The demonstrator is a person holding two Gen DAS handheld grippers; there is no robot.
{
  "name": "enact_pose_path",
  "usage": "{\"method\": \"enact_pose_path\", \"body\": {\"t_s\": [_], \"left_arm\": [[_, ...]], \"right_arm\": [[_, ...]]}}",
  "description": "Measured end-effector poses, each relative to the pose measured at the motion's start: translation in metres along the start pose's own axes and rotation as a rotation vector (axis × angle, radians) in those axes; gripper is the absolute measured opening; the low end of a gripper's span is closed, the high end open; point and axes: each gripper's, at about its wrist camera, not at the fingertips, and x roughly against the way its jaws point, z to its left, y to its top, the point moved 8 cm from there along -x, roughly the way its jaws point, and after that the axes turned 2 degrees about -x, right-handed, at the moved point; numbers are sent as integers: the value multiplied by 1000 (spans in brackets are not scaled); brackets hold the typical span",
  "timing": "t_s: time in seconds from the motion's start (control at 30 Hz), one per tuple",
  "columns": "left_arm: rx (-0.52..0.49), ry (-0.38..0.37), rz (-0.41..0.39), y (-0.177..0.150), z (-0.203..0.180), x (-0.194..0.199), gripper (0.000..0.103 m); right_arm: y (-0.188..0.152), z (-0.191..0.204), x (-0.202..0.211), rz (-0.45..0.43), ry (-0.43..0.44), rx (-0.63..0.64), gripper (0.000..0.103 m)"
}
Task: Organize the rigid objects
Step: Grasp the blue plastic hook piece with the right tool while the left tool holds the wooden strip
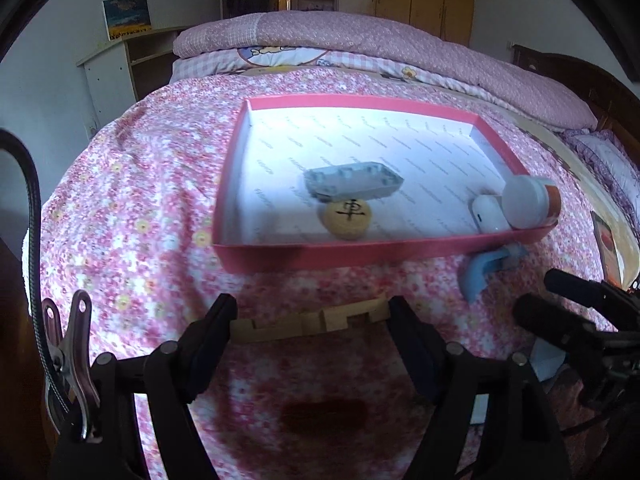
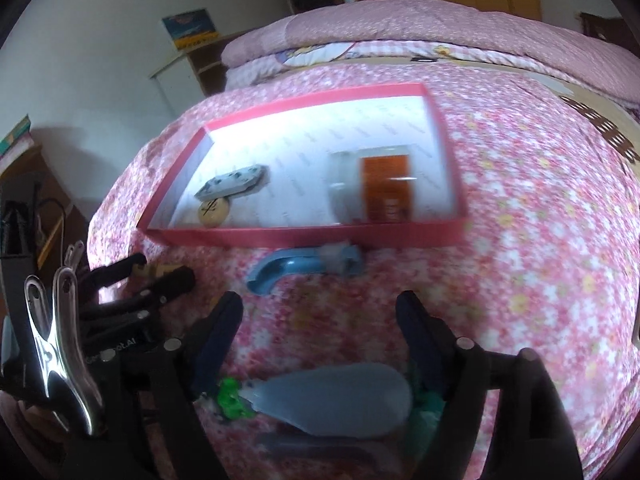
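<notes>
A pink tray (image 1: 248,256) (image 2: 280,236) lies on the flowered bed cover. In it are a grey plastic block (image 1: 352,182) (image 2: 234,182), a round wooden chess piece (image 1: 347,220) (image 2: 214,212), a white case (image 1: 488,214) and a white bottle with an orange label (image 1: 528,202) (image 2: 372,184). My left gripper (image 1: 312,324) is closed on a notched wooden bar (image 1: 308,322), also seen in the right wrist view (image 2: 154,270). My right gripper (image 2: 320,308) is open and empty above a pale blue-grey bulb (image 2: 336,398) with a green tip.
A blue curved plastic piece (image 1: 480,272) (image 2: 300,264) lies just outside the tray's near edge. My right gripper (image 1: 560,300) shows at the left view's right side. Folded quilts lie at the bed's far end. A shelf stands at the left.
</notes>
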Motion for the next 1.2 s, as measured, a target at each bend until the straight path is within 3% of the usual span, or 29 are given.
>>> {"method": "enact_pose_path", "body": {"t_s": [0.43, 0.77, 1.0, 1.1, 1.2], "left_arm": [[13, -41, 5, -9, 10, -7, 81], [10, -40, 4, -10, 10, -8, 81], [10, -42, 4, -10, 9, -8, 81], [11, -42, 4, -10, 9, -8, 81], [10, -41, 5, -10, 9, -8, 81]], "right_arm": [[8, 19, -34, 65, -75, 90, 84], [4, 14, -31, 71, -89, 114, 84], [4, 10, -29, 77, -87, 157, 72], [6, 8, -29, 68, -107, 181, 57], [7, 8, -27, 63, -97, 176, 48]]}}
